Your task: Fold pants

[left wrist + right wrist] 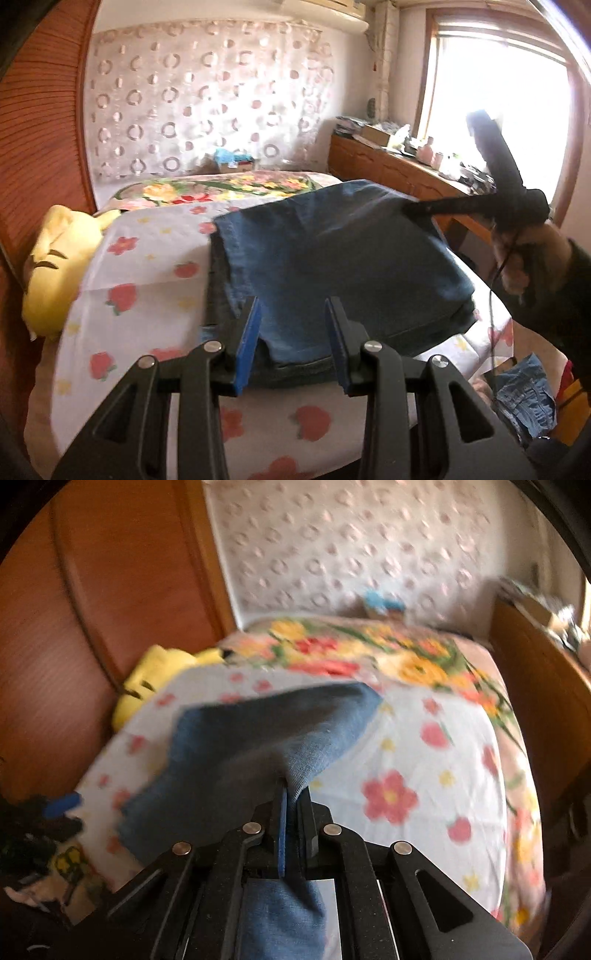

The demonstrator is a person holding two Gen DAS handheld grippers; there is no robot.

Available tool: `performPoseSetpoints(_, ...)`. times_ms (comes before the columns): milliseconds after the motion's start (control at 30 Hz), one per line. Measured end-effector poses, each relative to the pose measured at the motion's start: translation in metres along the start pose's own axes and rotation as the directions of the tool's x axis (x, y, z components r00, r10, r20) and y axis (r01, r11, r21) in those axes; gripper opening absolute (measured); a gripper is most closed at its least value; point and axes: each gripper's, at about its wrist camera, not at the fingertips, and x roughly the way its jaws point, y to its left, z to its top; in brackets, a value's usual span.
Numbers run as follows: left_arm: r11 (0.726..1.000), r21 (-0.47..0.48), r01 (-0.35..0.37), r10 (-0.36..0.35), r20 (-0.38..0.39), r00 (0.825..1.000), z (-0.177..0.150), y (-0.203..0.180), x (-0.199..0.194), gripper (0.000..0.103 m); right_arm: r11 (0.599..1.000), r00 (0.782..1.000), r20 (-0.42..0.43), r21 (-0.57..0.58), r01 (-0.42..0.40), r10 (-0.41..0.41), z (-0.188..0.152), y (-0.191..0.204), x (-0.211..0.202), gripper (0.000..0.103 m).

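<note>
Blue denim pants (332, 258) lie folded on the white flowered sheet (147, 266). My left gripper (295, 332) holds the near edge of the pants; thick layers of denim fill the gap between its blue pads (249, 347). My right gripper (413, 208), held in a person's hand (524, 254), pinches the far right corner and lifts it. In the right wrist view, which is blurred, the right gripper (293, 790) is shut on a bunched fold of the pants (258, 738), and cloth hangs down behind the fingers. The left gripper's blue pad (61, 805) shows at the left edge.
A yellow plush toy (59, 258) lies at the bed's left by the wooden panel (40, 129). A bright floral quilt (221, 188) covers the far end of the bed. A cluttered wooden cabinet (399, 166) stands under the window. Another denim garment (524, 395) lies low at right.
</note>
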Motion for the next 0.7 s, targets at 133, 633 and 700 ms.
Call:
performPoseSetpoints(133,0.999,0.028,0.027,-0.026,-0.032,0.999,0.004,-0.017,0.019,0.035,0.999,0.999,-0.028,0.030,0.021,-0.021,-0.021,-0.015,0.011,0.025)
performPoseSetpoints(633,0.996,0.060,0.061,-0.050,-0.168,0.984,-0.023,-0.051,0.066,0.035,0.996,0.998,-0.069,0.087,-0.007,0.013,-0.091,-0.027,0.011,0.056)
performPoseSetpoints(700,0.997,0.060,0.056,-0.043,-0.186,0.982,-0.027,-0.050,0.070,0.035,0.996,0.998,-0.065,0.091,-0.002,0.007,-0.095,-0.026,0.012,0.056)
